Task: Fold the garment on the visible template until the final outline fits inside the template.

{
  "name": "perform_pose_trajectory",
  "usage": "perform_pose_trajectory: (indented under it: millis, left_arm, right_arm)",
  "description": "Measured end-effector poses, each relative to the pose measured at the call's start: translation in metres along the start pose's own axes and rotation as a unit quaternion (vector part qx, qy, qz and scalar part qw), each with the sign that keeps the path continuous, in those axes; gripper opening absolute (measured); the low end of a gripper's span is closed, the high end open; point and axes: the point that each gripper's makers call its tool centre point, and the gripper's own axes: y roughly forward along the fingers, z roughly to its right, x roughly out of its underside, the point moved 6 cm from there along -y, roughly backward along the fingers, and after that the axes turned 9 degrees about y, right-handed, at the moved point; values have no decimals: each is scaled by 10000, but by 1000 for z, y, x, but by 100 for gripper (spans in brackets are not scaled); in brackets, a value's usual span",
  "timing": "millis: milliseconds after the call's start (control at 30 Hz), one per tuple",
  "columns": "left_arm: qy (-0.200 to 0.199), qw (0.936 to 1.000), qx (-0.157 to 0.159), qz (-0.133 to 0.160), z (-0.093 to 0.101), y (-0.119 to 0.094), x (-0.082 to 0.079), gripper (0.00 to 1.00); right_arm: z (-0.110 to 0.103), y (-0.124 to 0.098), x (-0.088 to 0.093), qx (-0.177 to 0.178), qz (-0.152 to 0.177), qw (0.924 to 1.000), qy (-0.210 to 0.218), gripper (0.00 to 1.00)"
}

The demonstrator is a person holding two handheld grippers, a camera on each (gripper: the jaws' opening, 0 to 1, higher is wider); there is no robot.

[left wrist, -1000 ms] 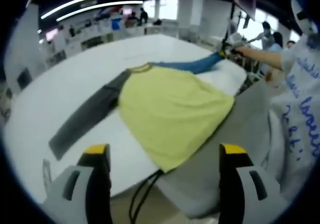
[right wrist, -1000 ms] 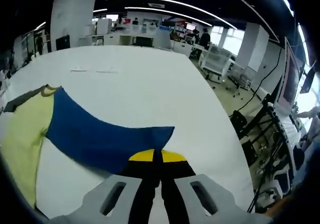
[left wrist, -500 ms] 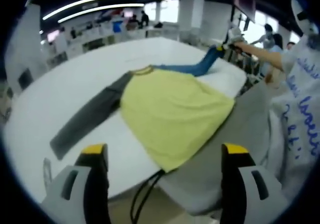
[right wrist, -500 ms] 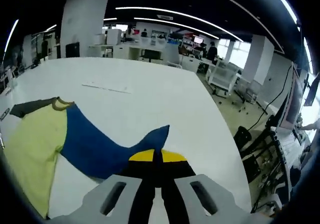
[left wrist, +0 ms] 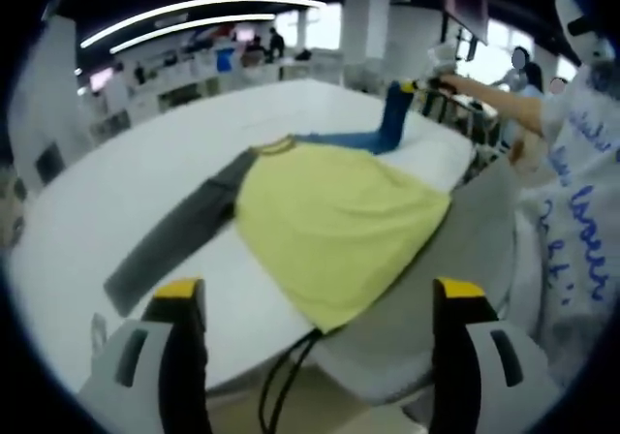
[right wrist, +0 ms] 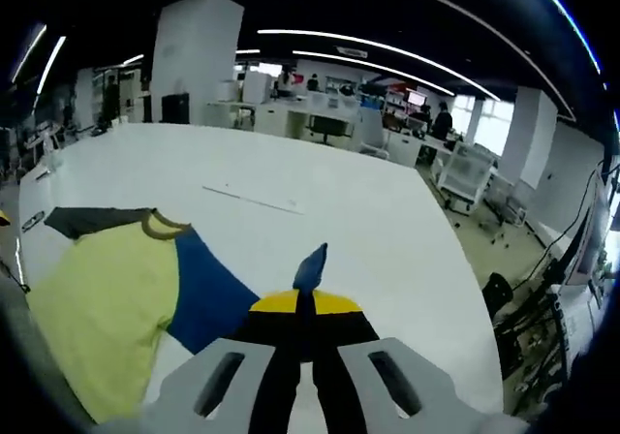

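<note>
Above table (right wrist: pixel 387 221), right gripper (right wrist: pixel 305 303) pinches blue sleeve (right wrist: pixel 310 264); cuff hidden. Left gripper (left wrist: pixel 315 294) wide apart, empty.

Left gripper (left wrist: pixel 320 294) hangs with jaws wide apart; right gripper (right wrist: pixel 305 303) is clamped on the sleeve (right wrist: pixel 310 267), raised.

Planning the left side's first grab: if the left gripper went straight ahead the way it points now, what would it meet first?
Probably the near hem of the yellow shirt body on the white table; the open left gripper points at it, though depth is unclear.
</note>
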Motion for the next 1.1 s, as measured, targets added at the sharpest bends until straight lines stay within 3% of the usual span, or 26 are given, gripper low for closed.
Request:
perform_pose_trajectory:
  millis: [367, 567, 667, 867, 1100]
  left_arm:
    - [22, 10000, -47, 30, -3, -8, 1, 94]
    - [-24, 9999, -119, 85, -5, -12, 3, 95]
    - [-43, 9999, -110, 77, -5, -12, 4, 94]
    - [-101, 9998, -113, 123, -6, -14, 6, 93]
    - [-95, 9999, -56, 126, -4, -14, 8, 92]
  right_arm:
    - [-50, 15, -21, -525, 79, 9984, -214, 3]
    - [-90, 9, -32, -766, 175, 9965, -282, 3]
    - [-91, 15, -38, -822, 184, 9959, -329, 3]
    - [-115, 15, -41, -940, 175, 9950, -292, 3]
    - [-115, 29, -52, -1088, 222, 9934, -289, 3]
